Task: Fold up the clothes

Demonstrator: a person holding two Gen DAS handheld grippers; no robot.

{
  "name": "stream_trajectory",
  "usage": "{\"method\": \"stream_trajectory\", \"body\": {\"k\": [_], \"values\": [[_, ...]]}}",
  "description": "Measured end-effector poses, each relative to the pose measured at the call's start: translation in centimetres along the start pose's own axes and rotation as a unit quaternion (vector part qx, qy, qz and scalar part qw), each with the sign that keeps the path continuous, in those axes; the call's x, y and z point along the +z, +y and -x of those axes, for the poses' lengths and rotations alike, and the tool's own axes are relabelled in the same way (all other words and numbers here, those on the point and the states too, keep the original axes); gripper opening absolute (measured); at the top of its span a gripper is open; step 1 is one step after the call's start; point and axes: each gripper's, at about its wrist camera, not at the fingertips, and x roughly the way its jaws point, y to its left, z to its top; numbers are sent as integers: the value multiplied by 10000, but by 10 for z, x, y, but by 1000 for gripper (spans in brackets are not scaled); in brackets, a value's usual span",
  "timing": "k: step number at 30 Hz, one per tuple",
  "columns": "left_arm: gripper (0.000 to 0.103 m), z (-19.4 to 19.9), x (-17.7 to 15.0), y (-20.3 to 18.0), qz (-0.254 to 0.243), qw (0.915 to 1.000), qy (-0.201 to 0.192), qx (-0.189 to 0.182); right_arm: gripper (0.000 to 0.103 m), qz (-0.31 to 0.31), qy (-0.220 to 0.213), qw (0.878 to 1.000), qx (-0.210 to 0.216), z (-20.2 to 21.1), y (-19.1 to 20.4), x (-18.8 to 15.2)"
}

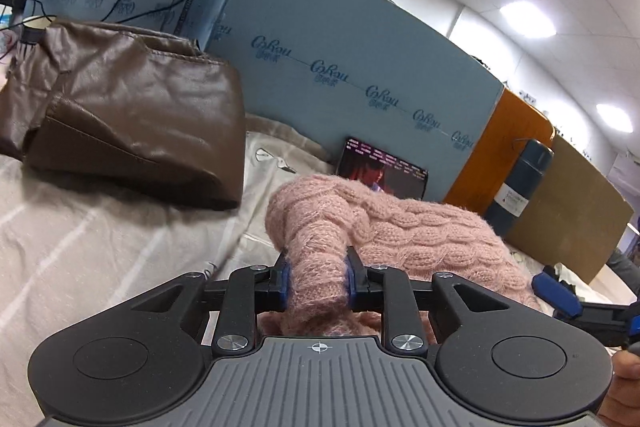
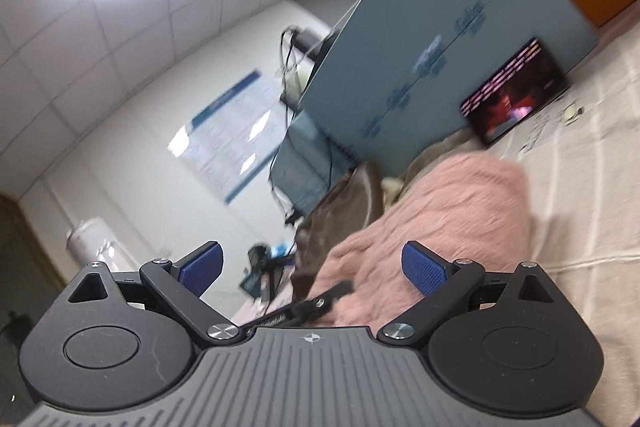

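A fuzzy pink cable-knit sweater lies bunched on the pale bed sheet. My left gripper is shut on a rolled part of the sweater, likely a sleeve, and holds it between its blue pads. In the right wrist view the same sweater lies ahead. My right gripper is open and empty, tilted, with its jaws wide apart just above the sweater's near edge. The right gripper also shows at the right edge of the left wrist view.
A folded brown leather garment sits at the back left on the sheet. Blue foam boards stand along the back, with a lit phone leaning on them. A dark flask and orange board stand at right.
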Motion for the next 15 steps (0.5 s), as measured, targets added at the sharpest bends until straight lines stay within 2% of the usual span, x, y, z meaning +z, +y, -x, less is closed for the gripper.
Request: {"method": "stream_trajectory", "body": {"k": [3,7,9,14,15], "values": [[27,1,0,4,95,9999,43,-90,97,49,280,9981,-553,-12,-4,-2],[29,0,-3,4,163,9998,100,-64,96,-41,488,9936,-1017,-23,-17,-6],[37,0,-3,4,223,9997,112,-15,96,2,456,9937,-1025,-22,-16,-8],[74,0,-4,6,384,9991,147,109,98,201,35,9947,-1011,-9,-7,-11],[75,0,-3,7,438,9988,165,130,98,269,-89,9940,-1054,-6,-5,-11]]}}
